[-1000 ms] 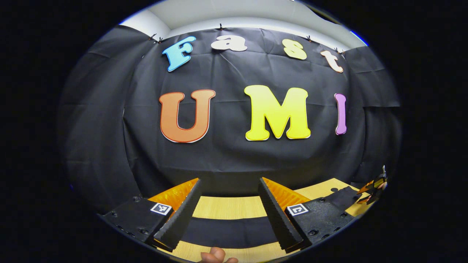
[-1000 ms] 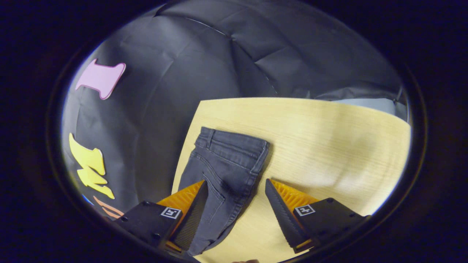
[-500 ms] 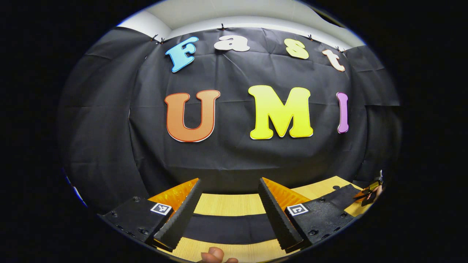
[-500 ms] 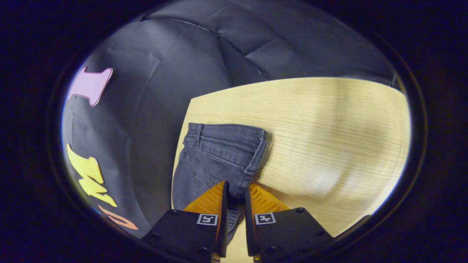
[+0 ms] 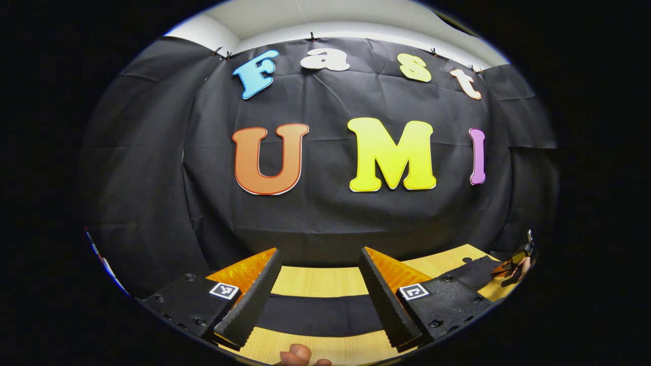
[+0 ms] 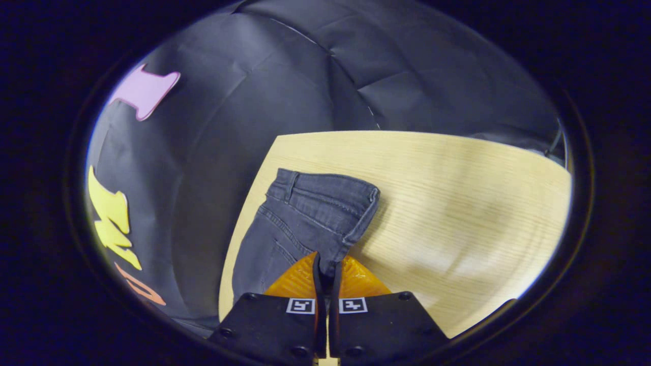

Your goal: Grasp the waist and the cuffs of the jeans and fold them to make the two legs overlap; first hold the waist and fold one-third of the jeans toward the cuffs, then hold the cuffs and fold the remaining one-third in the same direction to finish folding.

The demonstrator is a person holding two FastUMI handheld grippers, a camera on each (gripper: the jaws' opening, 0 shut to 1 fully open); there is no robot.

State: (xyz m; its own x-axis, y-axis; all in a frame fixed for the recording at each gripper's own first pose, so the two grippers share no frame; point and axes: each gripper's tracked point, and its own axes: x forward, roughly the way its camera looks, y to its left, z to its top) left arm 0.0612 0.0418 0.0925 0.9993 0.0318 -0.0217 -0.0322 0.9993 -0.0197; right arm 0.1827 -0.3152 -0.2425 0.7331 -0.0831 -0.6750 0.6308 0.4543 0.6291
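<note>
Jeans (image 5: 320, 315) cross the lower middle of our left gripper view as a dark band on the table (image 5: 318, 281), behind the left gripper (image 5: 318, 300), fingers spread wide. Over in our right gripper view, lower centre, the right gripper (image 6: 325, 277) pinches denim near the waist (image 6: 330, 190).
</note>
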